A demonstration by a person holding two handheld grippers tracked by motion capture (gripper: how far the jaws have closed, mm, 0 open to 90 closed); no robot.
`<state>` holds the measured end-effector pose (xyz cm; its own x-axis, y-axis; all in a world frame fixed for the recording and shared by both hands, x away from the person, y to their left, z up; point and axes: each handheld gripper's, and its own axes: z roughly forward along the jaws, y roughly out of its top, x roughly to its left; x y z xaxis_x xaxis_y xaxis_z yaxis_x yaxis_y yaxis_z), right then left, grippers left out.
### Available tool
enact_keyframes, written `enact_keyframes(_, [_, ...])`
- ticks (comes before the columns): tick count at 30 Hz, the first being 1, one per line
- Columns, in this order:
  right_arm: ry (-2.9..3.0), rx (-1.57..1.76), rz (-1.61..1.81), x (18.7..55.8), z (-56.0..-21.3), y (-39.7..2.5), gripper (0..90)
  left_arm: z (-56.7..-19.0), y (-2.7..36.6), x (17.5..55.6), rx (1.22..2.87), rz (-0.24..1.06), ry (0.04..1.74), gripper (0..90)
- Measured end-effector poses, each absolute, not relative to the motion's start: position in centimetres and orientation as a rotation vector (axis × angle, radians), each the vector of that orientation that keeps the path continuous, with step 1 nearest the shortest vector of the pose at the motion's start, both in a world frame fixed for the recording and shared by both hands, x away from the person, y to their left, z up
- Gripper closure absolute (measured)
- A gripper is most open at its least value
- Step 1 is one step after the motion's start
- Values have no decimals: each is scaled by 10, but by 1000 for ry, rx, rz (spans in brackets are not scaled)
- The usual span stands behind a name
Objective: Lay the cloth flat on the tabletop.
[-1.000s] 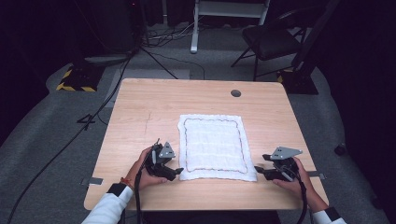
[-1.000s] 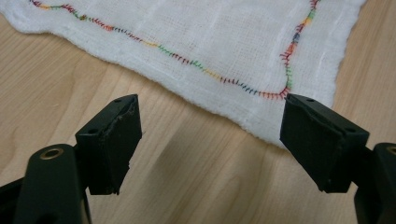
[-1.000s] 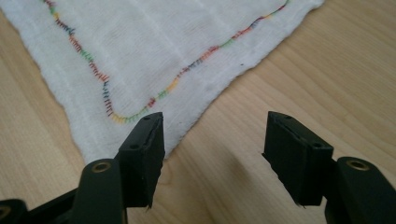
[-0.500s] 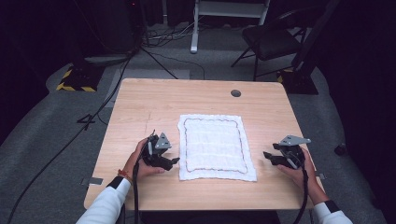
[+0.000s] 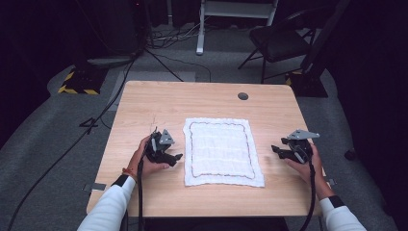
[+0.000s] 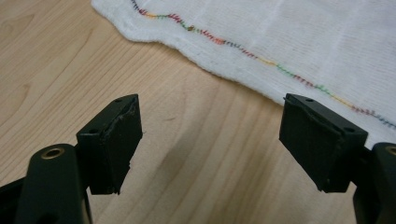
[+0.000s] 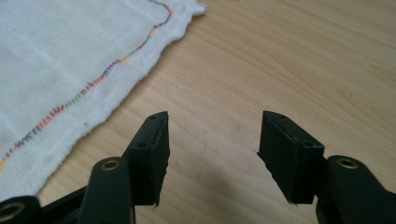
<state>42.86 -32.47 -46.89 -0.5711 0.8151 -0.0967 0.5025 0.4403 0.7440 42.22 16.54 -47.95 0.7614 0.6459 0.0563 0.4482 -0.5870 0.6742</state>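
Beside the white cloth (image 5: 222, 151), left claw (image 5: 176, 158) and right claw (image 5: 275, 150) hover, seemingly low, both spread wide.

No readable text, label, brand, number or sign on anything here.

White cloth (image 5: 221, 150) with multicoloured stitched border, spread flat, table centre

Table (image 5: 144, 106): light wood, visible grain, smooth matt finish; cloth (image 5: 221, 149): white woven fabric, soft gauzy weave, wavy hemmed edge, multicoloured stitched border; left gripper (image 6: 210, 140): black matt plastic, pads rough and chipped at the edges, brass-coloured metal eyelets; right gripper (image 7: 212, 154): the same black matt plastic and eyelets.
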Motion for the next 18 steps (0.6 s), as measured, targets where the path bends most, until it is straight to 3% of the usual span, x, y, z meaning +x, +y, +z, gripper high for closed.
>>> enact_keyframes(5, [2257,1066,953,436,-465,-310,440,-476,165,437,2265,402,835,231])
enact_keyframes(18, [2410,820,1091,426,-453,-224,441,-471,161,482,2176,426,921,230])
